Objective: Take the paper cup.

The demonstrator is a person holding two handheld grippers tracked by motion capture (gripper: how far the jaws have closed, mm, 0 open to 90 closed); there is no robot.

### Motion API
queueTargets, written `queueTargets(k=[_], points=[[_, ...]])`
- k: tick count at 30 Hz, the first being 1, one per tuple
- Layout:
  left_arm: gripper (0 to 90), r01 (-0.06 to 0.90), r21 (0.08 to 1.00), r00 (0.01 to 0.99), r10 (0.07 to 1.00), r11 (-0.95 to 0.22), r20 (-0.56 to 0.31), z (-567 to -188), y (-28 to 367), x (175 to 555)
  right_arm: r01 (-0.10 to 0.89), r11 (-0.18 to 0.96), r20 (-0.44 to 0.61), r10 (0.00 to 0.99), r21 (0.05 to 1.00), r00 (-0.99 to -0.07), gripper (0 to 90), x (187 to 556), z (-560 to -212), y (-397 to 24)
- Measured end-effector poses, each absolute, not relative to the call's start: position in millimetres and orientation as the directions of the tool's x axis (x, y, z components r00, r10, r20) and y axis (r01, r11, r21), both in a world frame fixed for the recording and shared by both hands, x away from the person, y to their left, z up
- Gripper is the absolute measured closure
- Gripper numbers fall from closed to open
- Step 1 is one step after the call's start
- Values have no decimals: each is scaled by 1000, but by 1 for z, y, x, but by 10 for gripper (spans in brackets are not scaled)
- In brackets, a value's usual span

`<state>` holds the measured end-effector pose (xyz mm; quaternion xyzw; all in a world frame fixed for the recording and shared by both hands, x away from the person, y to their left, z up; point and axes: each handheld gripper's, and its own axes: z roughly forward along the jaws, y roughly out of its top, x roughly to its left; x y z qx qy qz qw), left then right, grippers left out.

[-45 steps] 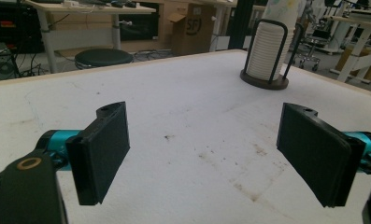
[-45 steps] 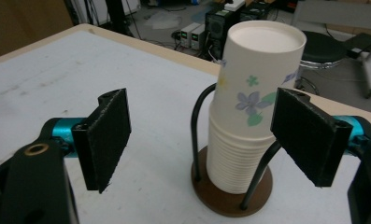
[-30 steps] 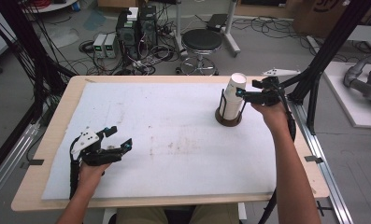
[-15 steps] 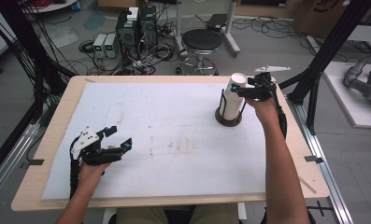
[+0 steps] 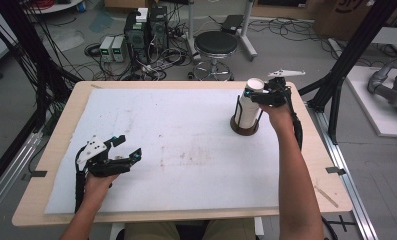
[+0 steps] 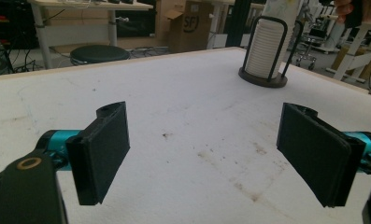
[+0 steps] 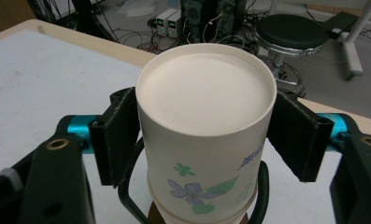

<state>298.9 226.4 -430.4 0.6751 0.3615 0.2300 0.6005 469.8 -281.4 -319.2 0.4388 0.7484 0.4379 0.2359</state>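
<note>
Jaws of your right gripper have just been closing and are gripping the top paper cup stacked in the wire holder; your left gripper is resting open on the surface.

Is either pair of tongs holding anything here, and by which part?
The right tongs have just closed on the top cup of the stack, pads on opposite sides just below its upturned base. The left tongs stand open over the table, holding nothing.

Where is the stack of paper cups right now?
In the high view the stack of paper cups stands in a dark holder at the table's far right side, with the right gripper closed on the top cup.
</note>
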Motion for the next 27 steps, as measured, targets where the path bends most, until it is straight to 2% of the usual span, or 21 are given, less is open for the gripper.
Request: queueTargets(k=[12, 27], points=[[171, 212, 977, 633, 764, -18, -123, -431, 226, 299, 425, 227, 26, 858, 876, -513, 328, 468, -312, -283], [171, 219, 976, 646, 751, -8, -139, -431, 226, 298, 343, 187, 11, 865, 921, -502, 346, 453, -264, -290]])
